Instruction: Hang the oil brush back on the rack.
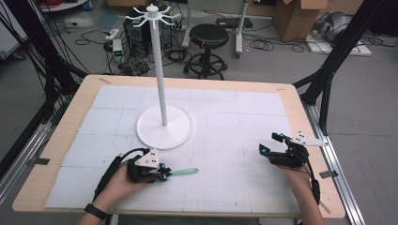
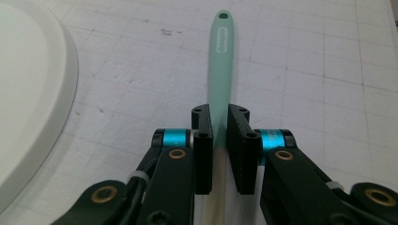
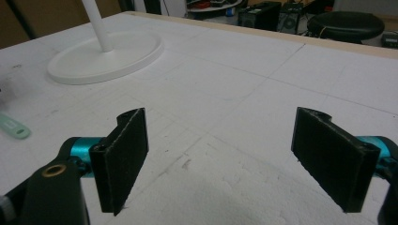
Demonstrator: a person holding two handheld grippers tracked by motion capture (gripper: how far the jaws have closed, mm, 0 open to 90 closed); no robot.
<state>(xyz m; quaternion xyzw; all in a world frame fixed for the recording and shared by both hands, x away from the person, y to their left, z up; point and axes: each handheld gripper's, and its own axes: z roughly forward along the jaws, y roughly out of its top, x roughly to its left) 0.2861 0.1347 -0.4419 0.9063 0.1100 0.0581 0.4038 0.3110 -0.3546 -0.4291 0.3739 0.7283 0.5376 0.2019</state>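
A mint-green utensil handle (image 1: 184,172) with a hole at its end lies on the white mat near the front. My left gripper (image 1: 162,172) is shut on its near end; in the left gripper view the handle (image 2: 221,61) runs straight out from between the closed pads (image 2: 203,140). The utensil's other end is hidden under the gripper. A white stand (image 1: 164,126) with a round base, tall pole and hooked top rises behind it. At the front right, my right gripper (image 1: 271,144) is open and holds nothing. The right gripper view has its gripper (image 3: 230,159) with pads (image 3: 123,152) wide apart above bare mat.
The stand's round base (image 2: 28,89) lies close on the left of my left gripper. The handle tip (image 3: 14,127) and base (image 3: 105,58) appear off to the left in the right gripper view. Beyond the table's far edge stand a black stool (image 1: 208,35), cables and boxes.
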